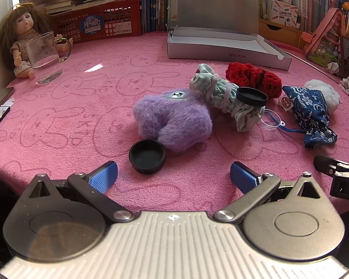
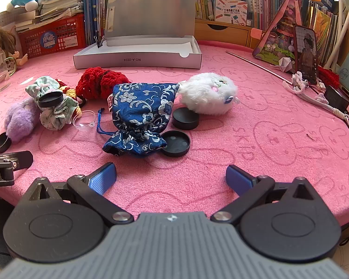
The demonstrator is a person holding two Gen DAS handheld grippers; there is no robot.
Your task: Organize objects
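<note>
Both claws, left (image 1: 173,176) and right (image 2: 171,177), gape empty over the pink counter (image 2: 256,153); only the right view shows two caps (image 2: 185,118) between pouch (image 2: 142,111) and white plush (image 2: 208,93).
</note>
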